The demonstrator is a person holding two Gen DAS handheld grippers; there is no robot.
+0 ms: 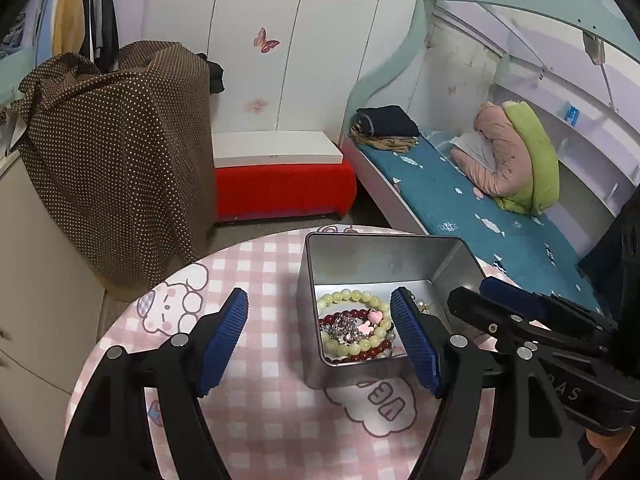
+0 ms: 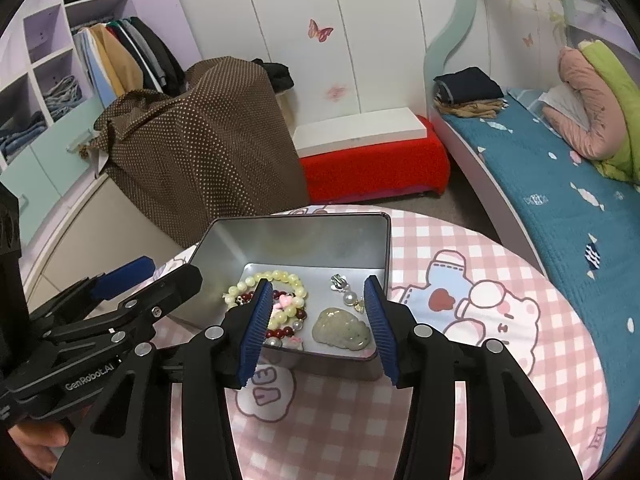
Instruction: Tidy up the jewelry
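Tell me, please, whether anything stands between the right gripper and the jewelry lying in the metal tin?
Nothing visible does. The metal tin is open-topped with no lid, and the right gripper, jaws open, sits above its near edge. The pale green pendant and pearl earring lie uncovered between its fingers.

Silver tin [image 2: 320,240]; pale yellow-green bead bracelet [image 1: 352,296]; dark red bead bracelet [image 1: 360,354]; grey-green pendant [image 2: 340,330]; pink-and-white checked tabletop [image 2: 460,236] with cartoon animals.

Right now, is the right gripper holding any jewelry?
No, the right gripper is open and empty above the tin; the bracelets lie inside.
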